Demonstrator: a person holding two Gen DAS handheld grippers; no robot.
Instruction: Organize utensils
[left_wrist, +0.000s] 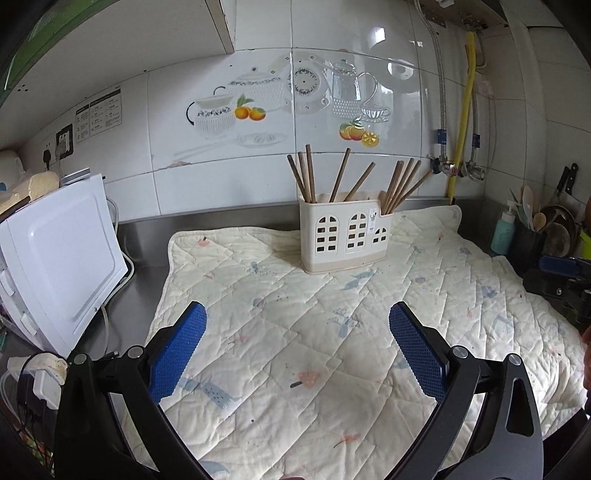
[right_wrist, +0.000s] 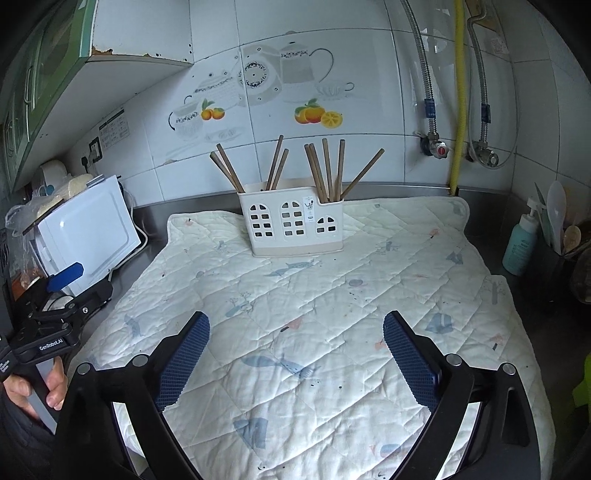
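Both sets of jaws are spread wide with nothing in them: left gripper (left_wrist: 297, 343) and right gripper (right_wrist: 295, 347) hang over the quilted mat (left_wrist: 295, 354). The chopsticks (right_wrist: 325, 170) stand splayed in the holder (right_wrist: 295, 229) at the mat's back. I'd guess a careless bump tips that light holder over.

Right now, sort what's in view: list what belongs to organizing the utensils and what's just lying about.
For the job:
chopsticks
holder
left gripper, open
right gripper, open

Lying about:
quilted mat
microwave
soap bottle
spoon pot
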